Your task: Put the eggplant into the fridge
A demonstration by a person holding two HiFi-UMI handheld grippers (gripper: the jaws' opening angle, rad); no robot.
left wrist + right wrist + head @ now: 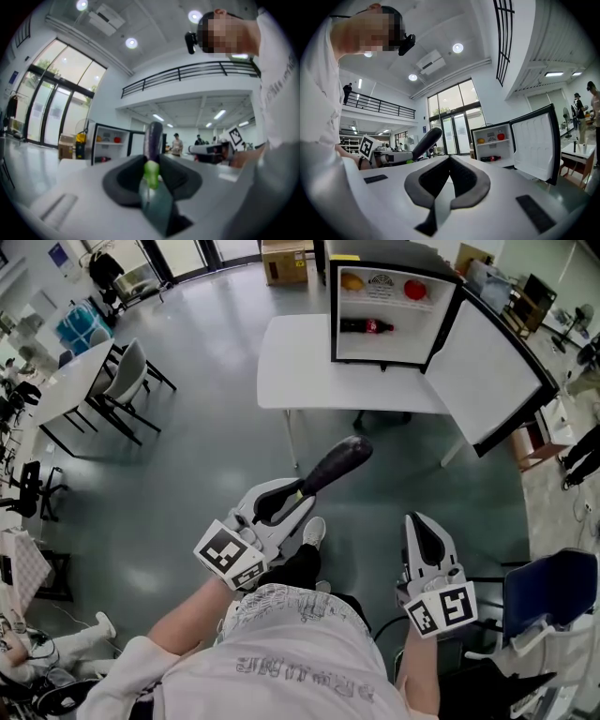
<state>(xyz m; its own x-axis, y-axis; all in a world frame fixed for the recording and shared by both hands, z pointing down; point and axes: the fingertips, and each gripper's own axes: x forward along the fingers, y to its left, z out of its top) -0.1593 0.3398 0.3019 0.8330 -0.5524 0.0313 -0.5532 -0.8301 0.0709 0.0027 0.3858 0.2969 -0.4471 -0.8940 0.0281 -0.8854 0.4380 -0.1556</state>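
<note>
Eggplant (333, 468) is clamped in my left gripper (281, 504) by the stem end only. Its body sticks out ahead and up, well short of the fridge (403, 346). My right gripper (424, 538) is pinched closed on nothing. The fridge sits on the white table (291, 371) with its door (497, 371) swung wide.

Risks as I see them:
- Long overhang on a thin grip, so it may pivot or slip out if I jolt it.
- The tip could clip the fridge frame going in.
- The bottle (367, 326) on the lower shelf could get knocked; spare room there looks tight.
</note>
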